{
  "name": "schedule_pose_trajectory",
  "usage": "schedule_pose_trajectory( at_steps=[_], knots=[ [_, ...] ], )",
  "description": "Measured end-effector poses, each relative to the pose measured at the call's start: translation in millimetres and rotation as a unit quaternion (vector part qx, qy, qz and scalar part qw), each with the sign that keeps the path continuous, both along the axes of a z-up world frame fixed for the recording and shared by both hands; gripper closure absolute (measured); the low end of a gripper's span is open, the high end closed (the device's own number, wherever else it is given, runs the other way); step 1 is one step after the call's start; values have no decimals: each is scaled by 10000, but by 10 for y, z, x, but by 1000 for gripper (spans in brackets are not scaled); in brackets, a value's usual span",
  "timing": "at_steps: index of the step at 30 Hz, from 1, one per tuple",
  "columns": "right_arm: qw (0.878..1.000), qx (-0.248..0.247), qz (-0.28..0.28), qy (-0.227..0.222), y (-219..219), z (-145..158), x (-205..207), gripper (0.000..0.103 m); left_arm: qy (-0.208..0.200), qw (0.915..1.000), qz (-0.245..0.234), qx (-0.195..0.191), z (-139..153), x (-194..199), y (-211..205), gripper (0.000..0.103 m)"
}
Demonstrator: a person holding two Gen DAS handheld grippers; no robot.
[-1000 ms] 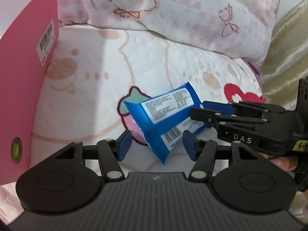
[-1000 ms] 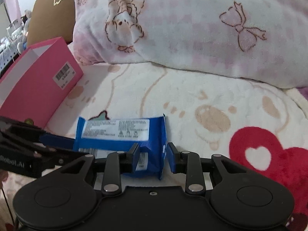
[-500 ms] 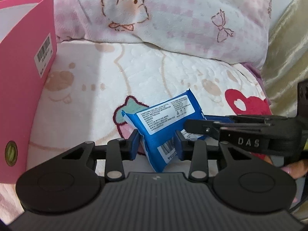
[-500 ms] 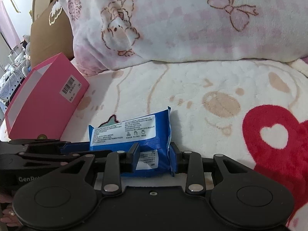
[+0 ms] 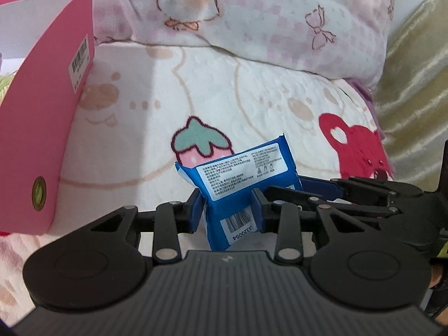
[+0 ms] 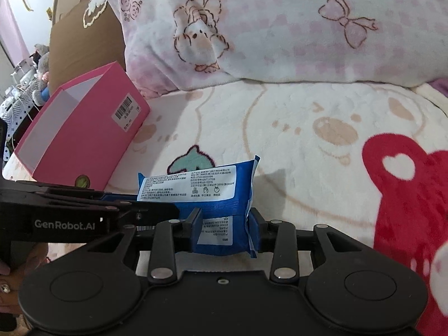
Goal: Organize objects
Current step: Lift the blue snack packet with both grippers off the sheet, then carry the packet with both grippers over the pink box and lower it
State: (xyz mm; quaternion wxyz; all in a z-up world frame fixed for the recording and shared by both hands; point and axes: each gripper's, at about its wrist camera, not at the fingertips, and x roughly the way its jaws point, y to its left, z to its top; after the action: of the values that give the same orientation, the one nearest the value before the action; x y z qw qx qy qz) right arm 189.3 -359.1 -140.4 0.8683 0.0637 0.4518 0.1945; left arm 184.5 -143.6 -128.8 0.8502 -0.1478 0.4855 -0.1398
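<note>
Two grippers bear on one blue wet-wipe pack (image 5: 246, 179), which sits at lower centre of both views, above a cream plush blanket (image 5: 224, 89) printed with bears and a strawberry. The left gripper (image 5: 225, 212) has just been closing; its blue pads now press the pack's lower end, by the barcode label. The right gripper (image 6: 226, 229) has just been opening slightly, yet its pads remain against the pack's other end, the soft film creased between them.

The left wrist view shows the right gripper entering from the right edge, and a gold satin fabric (image 5: 414, 89) at far right. Only the right wrist view shows the pink cardboard box (image 6: 81, 134) whole: open-topped, white inside, barcode sticker on its side, at left of frame. That view also shows a brown cushion (image 6: 84, 36) at upper left. A fleecy pink-checked pillow (image 6: 280, 28) with bow prints fills the top of both views.
</note>
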Motion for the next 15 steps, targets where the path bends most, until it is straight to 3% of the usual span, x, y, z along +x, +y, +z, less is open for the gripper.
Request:
schedule_pose_trajectory(
  at_steps=[7,13,15],
  knots=[
    [10000,59,-25,-39,59,160,-181,61,-7,10000,-46,60,183,-181,34,69],
    [9992,265,-221,185,103,263,-415,61,170,9998,-84,19,311,-293,122,69],
    [9992,322,-201,129,132,343,-498,54,112,9998,-139,13,393,-324,141,67]
  ],
)
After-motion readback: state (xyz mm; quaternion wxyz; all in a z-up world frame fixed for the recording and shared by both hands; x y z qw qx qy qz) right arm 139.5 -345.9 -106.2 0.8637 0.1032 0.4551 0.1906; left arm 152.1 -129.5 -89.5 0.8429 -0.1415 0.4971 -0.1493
